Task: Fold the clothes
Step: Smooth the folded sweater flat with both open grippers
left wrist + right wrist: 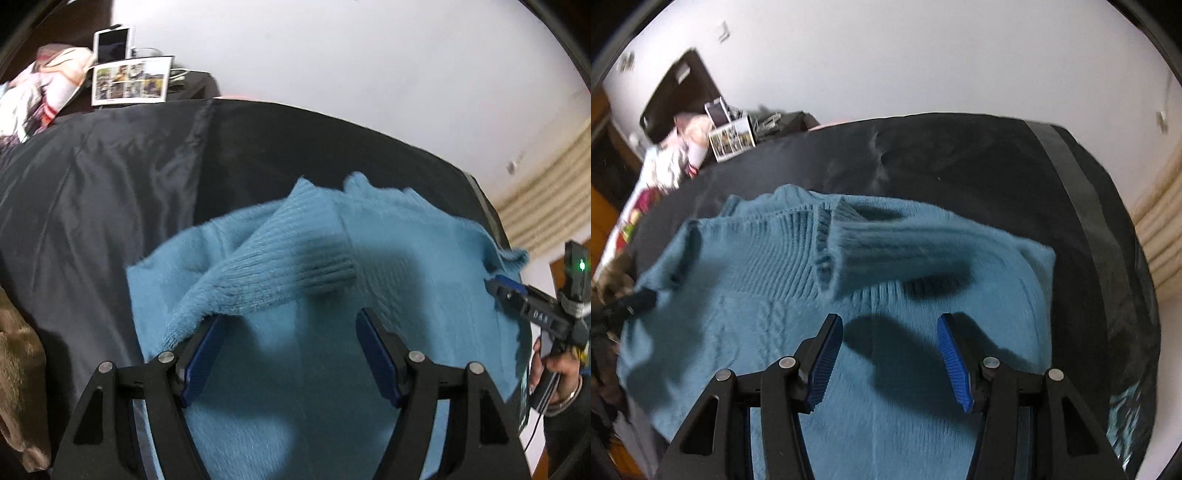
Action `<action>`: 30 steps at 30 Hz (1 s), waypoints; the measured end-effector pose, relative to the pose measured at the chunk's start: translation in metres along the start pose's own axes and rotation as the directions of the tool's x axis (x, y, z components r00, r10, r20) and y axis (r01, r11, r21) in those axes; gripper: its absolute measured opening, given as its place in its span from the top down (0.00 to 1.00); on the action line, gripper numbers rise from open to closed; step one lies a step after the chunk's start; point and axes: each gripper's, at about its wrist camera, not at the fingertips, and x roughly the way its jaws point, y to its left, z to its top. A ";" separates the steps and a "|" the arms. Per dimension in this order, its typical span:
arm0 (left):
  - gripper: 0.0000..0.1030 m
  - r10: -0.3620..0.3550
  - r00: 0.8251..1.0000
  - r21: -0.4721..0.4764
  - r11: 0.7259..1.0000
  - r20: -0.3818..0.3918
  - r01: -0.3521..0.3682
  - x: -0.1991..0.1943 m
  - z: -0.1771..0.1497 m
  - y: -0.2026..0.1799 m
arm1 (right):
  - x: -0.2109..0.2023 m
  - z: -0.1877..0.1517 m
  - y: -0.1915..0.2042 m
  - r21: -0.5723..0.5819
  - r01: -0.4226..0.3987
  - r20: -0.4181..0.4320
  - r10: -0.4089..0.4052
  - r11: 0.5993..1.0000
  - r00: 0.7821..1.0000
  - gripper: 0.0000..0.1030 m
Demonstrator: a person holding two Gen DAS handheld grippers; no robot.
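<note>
A teal knit sweater (388,258) lies spread on a dark cloth-covered surface (110,192). One ribbed sleeve (280,258) is folded across its chest, and the cuff end rests against the tip of my left gripper's left finger (205,350). My left gripper (291,321) stands wide open just above the sweater's body, with only flat knit showing between its pads. In the right wrist view my right gripper (889,319) is open over the sweater (738,314), below the folded sleeve (886,247). A hand holds the right gripper (502,286) at the sweater's right edge. The left gripper (642,297) shows at its left edge.
At the far left stand a photo collage card (131,83), a white tablet (112,42) and patterned bedding (40,88). A brown fuzzy fabric (18,369) lies at the left edge. A cream ribbed object (546,192) stands right of the surface, against a white wall.
</note>
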 end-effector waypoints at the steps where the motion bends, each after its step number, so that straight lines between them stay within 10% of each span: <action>1: 0.26 0.003 1.000 -0.022 1.000 0.015 -0.002 -0.001 0.003 0.003 | 0.001 0.005 0.000 -0.001 0.010 0.010 -0.010 1.000 1.000 0.47; 7: 0.26 -0.031 0.998 -0.169 0.985 0.057 0.040 0.003 0.017 0.027 | 0.004 0.029 -0.017 0.100 0.047 0.078 -0.055 0.994 0.995 0.47; 19: 0.26 0.059 0.998 -0.058 0.997 0.029 -0.058 0.009 0.011 0.014 | 0.028 0.032 -0.008 0.002 0.142 0.010 -0.142 0.990 0.990 0.33; 30: 0.25 0.115 0.993 -0.027 0.993 0.025 -0.114 -0.001 -0.004 0.019 | -0.017 -0.009 0.011 -0.004 0.065 0.039 -0.065 0.998 0.997 0.28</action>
